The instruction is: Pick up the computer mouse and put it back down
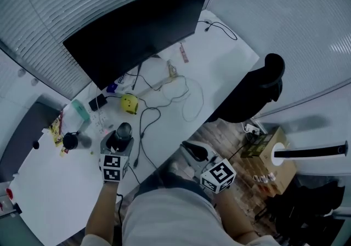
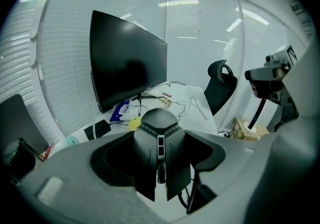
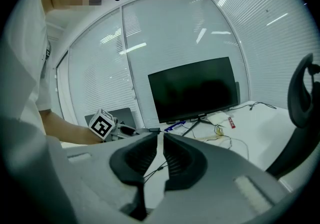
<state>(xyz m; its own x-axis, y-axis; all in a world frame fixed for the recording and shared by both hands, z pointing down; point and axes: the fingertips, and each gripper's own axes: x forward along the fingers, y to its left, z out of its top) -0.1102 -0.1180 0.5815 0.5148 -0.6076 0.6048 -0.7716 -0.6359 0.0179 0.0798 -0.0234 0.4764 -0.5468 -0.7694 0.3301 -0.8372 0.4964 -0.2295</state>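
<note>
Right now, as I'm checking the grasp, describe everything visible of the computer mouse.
The computer mouse is dark grey, matte plastic by its look, with angular split buttons and a scroll wheel between them. It is clamped between the jaws of the left hand-held gripper, buttons toward that camera, seemingly raised over the white desk, a dark cable trailing beneath.

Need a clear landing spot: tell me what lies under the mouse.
The mouse, clamped in the left gripper, has white desk and a black cable below it. The spot directly beneath is covered.
</note>
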